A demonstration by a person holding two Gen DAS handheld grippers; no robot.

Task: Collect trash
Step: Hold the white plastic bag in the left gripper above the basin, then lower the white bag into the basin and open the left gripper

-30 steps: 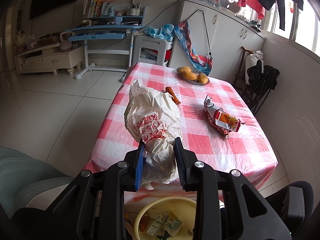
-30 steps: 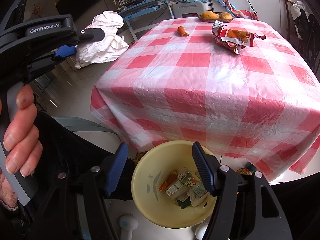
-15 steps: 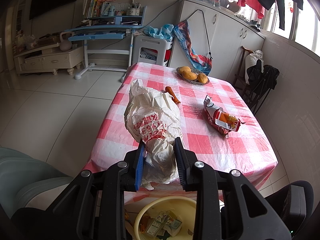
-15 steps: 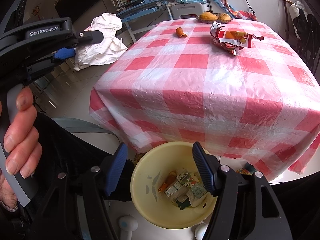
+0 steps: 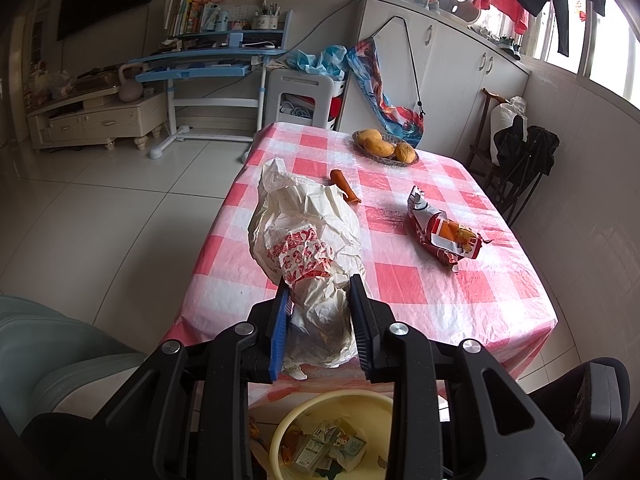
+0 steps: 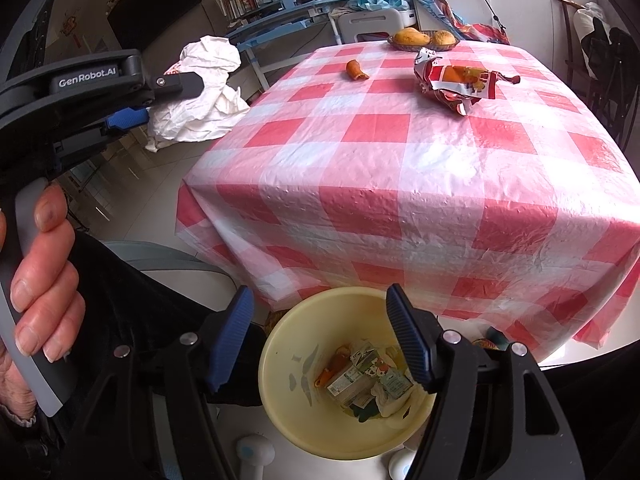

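Note:
My left gripper (image 5: 318,288) is shut on a crumpled white paper bag with red print (image 5: 308,240), held in the air over the table's near left edge; it also shows in the right wrist view (image 6: 200,92). My right gripper (image 6: 320,300) is open and empty, above a yellow trash basin (image 6: 288,360) on the floor in front of the table. The basin (image 5: 288,424) holds small cartons and scraps. On the red-checked tablecloth (image 6: 420,160) lie a crumpled red snack wrapper (image 6: 456,80) and an orange scrap (image 6: 356,70).
A basket of yellow fruit (image 5: 386,146) stands at the table's far end. A green-grey seat (image 5: 48,356) is at the left, a black chair (image 5: 600,400) at the right. A blue desk (image 5: 216,64) and white cabinets (image 5: 448,68) line the far walls.
The right wrist view has shifted slightly, the table appearing a little lower and nearer. The left gripper and its bag have stayed in place.

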